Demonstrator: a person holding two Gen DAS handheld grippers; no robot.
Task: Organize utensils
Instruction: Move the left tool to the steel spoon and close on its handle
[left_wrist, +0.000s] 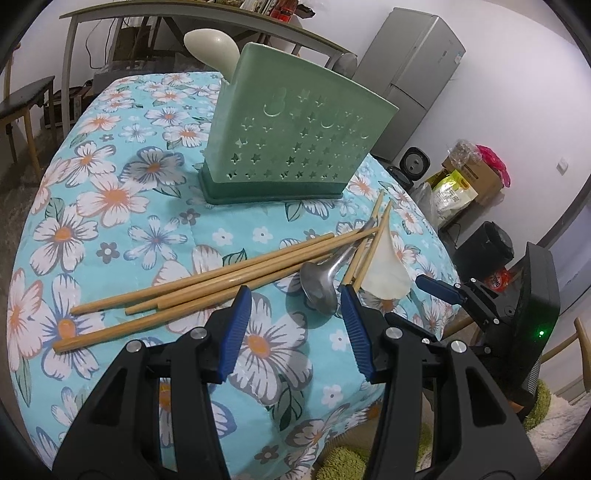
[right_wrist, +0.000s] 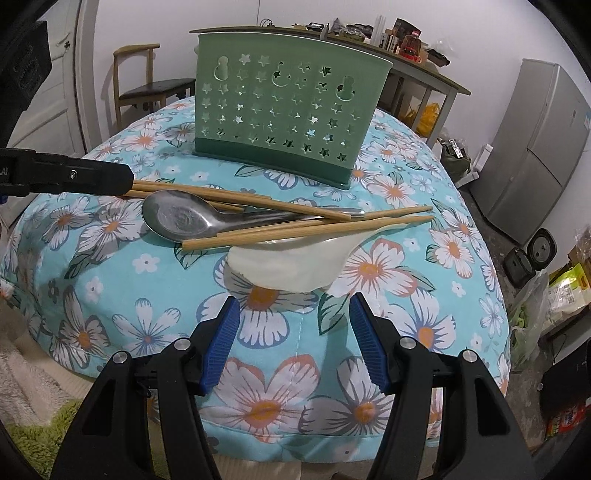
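Observation:
A green perforated utensil holder (left_wrist: 291, 144) stands on the floral tablecloth (left_wrist: 110, 192); a white spoon (left_wrist: 210, 46) sticks up behind it. It also shows in the right wrist view (right_wrist: 284, 107). Several wooden chopsticks (left_wrist: 192, 288) lie in a loose pile with a metal spoon (left_wrist: 319, 288) and a white ceramic spoon (left_wrist: 388, 269). In the right wrist view the chopsticks (right_wrist: 303, 230) cross the metal spoon (right_wrist: 177, 219) and the white spoon (right_wrist: 291, 266). My left gripper (left_wrist: 295, 325) is open, just short of the pile. My right gripper (right_wrist: 293, 339) is open, just short of the white spoon.
The table's edges fall away on all sides. A grey fridge (left_wrist: 413, 77) stands at the right, with boxes and bags (left_wrist: 465, 181) on the floor. A wooden chair (right_wrist: 144, 85) and a side table (right_wrist: 417, 70) with clutter stand behind. The right gripper's body (left_wrist: 517, 310) shows beside the table.

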